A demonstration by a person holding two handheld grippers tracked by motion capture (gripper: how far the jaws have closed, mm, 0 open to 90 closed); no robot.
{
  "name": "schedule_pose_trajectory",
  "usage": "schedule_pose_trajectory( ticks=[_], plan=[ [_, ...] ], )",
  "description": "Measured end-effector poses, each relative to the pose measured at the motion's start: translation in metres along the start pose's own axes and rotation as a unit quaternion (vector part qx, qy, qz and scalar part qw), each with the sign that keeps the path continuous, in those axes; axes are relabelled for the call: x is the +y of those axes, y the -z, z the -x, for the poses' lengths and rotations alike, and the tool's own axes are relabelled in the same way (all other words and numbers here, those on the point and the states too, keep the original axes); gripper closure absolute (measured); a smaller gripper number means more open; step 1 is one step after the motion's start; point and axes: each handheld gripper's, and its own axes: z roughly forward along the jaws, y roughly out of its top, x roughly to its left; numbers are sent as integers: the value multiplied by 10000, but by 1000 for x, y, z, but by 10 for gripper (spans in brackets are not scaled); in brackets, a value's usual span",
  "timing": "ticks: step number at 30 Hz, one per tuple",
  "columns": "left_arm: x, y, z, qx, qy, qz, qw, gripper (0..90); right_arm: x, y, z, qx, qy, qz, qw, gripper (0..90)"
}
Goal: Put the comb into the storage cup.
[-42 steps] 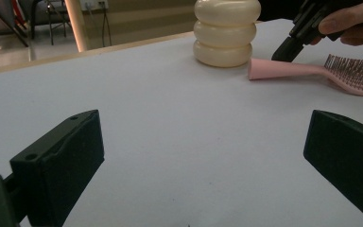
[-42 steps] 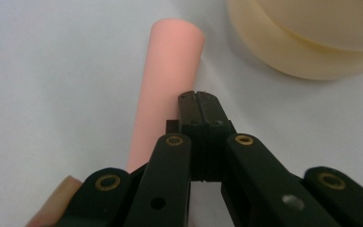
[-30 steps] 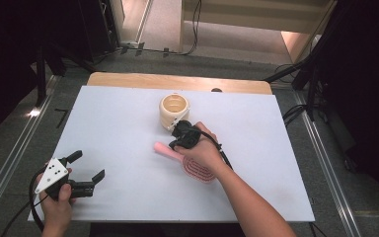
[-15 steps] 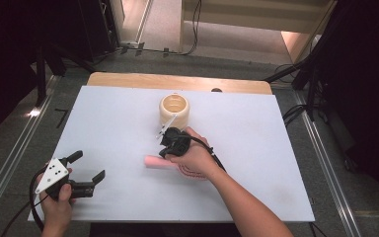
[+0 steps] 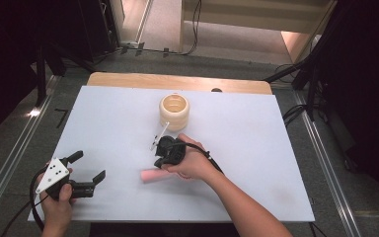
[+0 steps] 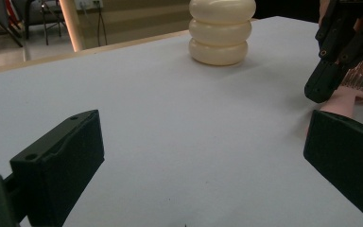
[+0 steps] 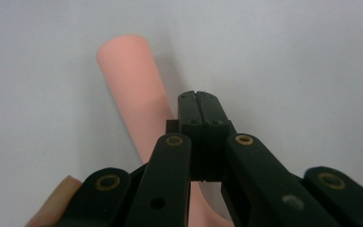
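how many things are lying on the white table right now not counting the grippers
2. A cream ribbed ring-shaped holder stands toward the far middle of the table. A pink brush lies nearer the person, partly hidden under the right gripper. Nothing else shows.

Cream ribbed ring-stack container (image 5: 174, 111) upright on white table (image 5: 256, 148), far side; cables on grey floor (image 5: 202, 37).

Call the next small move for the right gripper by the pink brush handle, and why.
Probably open the right gripper first. Its jaws are pressed shut with nothing between them, and the pink brush handle lies on the white table beside and under them, not gripped. Opening would let them straddle the handle. The left gripper sits open, apart.
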Motion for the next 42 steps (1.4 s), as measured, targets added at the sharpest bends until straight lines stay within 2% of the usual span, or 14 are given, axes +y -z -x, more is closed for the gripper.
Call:
schedule_pose_trajectory(
  ticks=[4,7,8,13,14,15,16,22,24,25,35,37,41,42],
  plan=[
    [0,0,0,-4,-14,-6,10000,0,-3,1,-1,-12,-19,151,9999,877],
    [0,-1,0,-4,-7,1,10000,0,-8,9,2,-191,-234,531,9981,817],
    [0,-1,0,6,-4,-11,10000,0,-13,18,6,-204,-293,892,9954,769],
    [0,-1,1,16,-26,-19,10000,0,-25,36,12,-389,-470,1538,9862,520],
    [0,-1,1,19,-31,-27,10000,0,-33,45,14,-409,-628,1893,9790,390],
    [0,-1,1,20,-41,-25,10000,0,-33,45,14,-409,-628,1893,9790,390],
    [0,-2,1,23,-45,-34,10000,0,-40,51,14,-361,-751,2136,9734,311],
    [0,-3,1,-29,-38,-96,9999,0,-64,62,12,-496,-860,2571,9613,0],
    [0,-3,1,-33,-59,-112,9999,0,-69,63,11,-520,-918,2646,9586,0],
    [1,-3,1,-40,-66,-125,9999,0,-79,66,10,-610,-1024,2800,9526,0],
    [6,-4,6,-118,-182,-212,9995,0,-116,76,4,-908,-1235,3078,9390,0],
    [8,-5,7,-162,-190,-280,9993,0,-127,78,2,-944,-1307,3204,9335,0],
    [15,-9,15,-329,-387,-420,9978,0,-136,80,0,-1011,-1306,3296,9295,0],
    [20,-12,19,-395,-478,-488,9969,0,-142,81,-2,-1070,-1337,3359,9262,0]
  ],
)
